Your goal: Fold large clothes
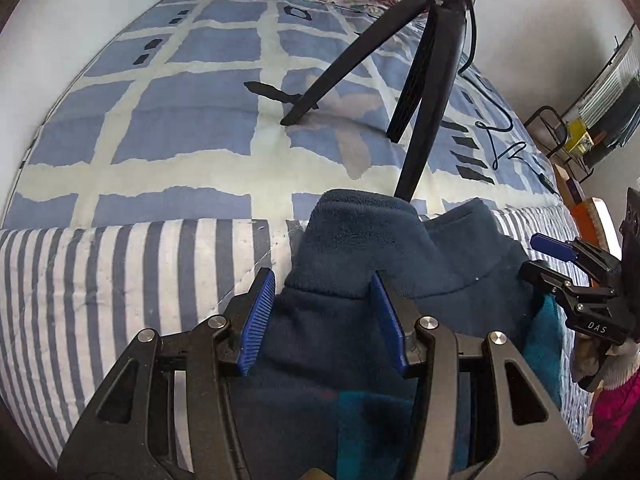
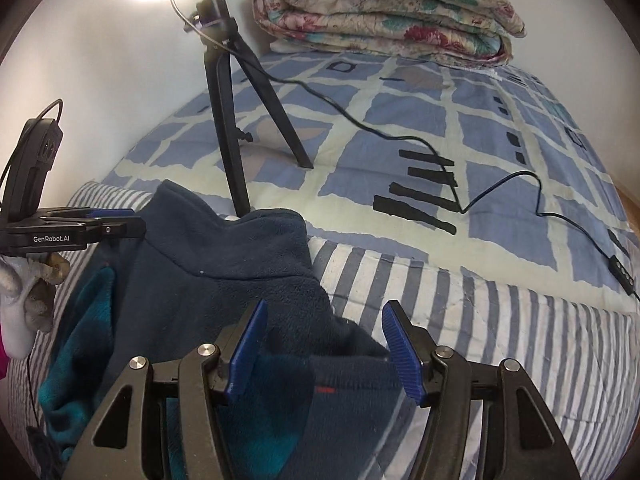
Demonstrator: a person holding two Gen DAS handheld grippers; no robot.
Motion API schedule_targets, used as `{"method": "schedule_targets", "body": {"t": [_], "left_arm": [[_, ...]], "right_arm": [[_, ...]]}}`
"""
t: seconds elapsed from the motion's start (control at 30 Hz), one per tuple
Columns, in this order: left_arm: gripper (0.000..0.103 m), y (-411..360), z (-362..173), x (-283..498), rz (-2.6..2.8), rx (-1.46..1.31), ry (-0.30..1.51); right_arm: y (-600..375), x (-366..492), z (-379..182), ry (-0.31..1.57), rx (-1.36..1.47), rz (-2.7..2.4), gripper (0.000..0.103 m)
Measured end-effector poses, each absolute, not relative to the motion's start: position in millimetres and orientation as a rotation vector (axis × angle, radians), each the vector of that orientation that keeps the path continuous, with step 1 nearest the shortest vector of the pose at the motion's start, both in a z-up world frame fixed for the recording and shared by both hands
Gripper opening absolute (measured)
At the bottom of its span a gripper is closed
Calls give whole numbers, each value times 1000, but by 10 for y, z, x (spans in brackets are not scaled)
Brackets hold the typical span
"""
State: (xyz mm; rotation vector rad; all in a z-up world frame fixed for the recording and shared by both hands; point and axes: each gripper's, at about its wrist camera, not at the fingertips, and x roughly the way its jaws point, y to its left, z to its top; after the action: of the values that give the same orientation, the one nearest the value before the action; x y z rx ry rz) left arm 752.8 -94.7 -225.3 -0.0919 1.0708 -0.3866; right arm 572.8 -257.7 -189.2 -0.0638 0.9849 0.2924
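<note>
A navy fleece garment [image 1: 348, 248] with a stand-up collar and teal check parts lies on the striped quilt at the bed's near edge. My left gripper [image 1: 324, 312] stands open over one shoulder of it; the fabric runs between the blue pads [image 1: 258, 320], and the ribbed pad face shows bare. In the right wrist view the same garment [image 2: 224, 256] lies under my right gripper [image 2: 324, 340], which is open too, its pads wide apart above the cloth. Each gripper appears in the other's view, the right gripper [image 1: 538, 258] and the left gripper [image 2: 128, 219], both at the collar's sides.
A black tripod [image 2: 228, 120] with a bright lamp stands on the blue-checked bedspread [image 1: 180, 120] just behind the collar. Its cable [image 2: 500, 184] snakes across the bed. A folded floral quilt [image 2: 392, 20] lies at the back. A gloved hand [image 2: 20, 308] holds the left gripper.
</note>
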Motion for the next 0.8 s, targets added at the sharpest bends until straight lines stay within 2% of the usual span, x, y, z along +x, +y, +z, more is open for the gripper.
{"method": "schedule_targets", "body": {"t": [0.07, 0.1, 0.13, 0.17, 0.2, 0.23, 0.3, 0.4, 0.47, 0.8], "left_arm": [[51, -1009, -2303, 7540, -382, -62, 1060], [46, -1026, -2319, 7537, -381, -55, 1056], [39, -1044, -2333, 7540, -381, -50, 1052], [34, -1060, -2339, 7531, -375, -38, 1043], [22, -1072, -2333, 7529, -370, -30, 1036], [15, -1085, -2319, 7516, -364, -16, 1024], [10, -1107, -2273, 7477, -361, 0, 1000], [9, -1135, -2178, 7393, -352, 26, 957], [8, -1128, -2092, 7327, -354, 26, 930], [7, -1009, -1558, 6816, -394, 10, 818]], "right_arm": [[-2522, 5765, -1958, 995, -75, 304, 58], [-2484, 5777, -2002, 1007, -81, 313, 53], [-2443, 5783, -2048, 1018, -85, 321, 50], [-2411, 5778, -2080, 1024, -86, 329, 42], [-2369, 5762, -2110, 1025, -94, 327, 38], [-2326, 5737, -2117, 1012, -117, 313, 36], [-2296, 5705, -2102, 997, -130, 310, 19], [-2307, 5680, -2017, 975, -118, 295, 5], [-2299, 5631, -1941, 950, -128, 284, 1], [-2262, 5295, -1410, 849, -124, 267, 0]]}}
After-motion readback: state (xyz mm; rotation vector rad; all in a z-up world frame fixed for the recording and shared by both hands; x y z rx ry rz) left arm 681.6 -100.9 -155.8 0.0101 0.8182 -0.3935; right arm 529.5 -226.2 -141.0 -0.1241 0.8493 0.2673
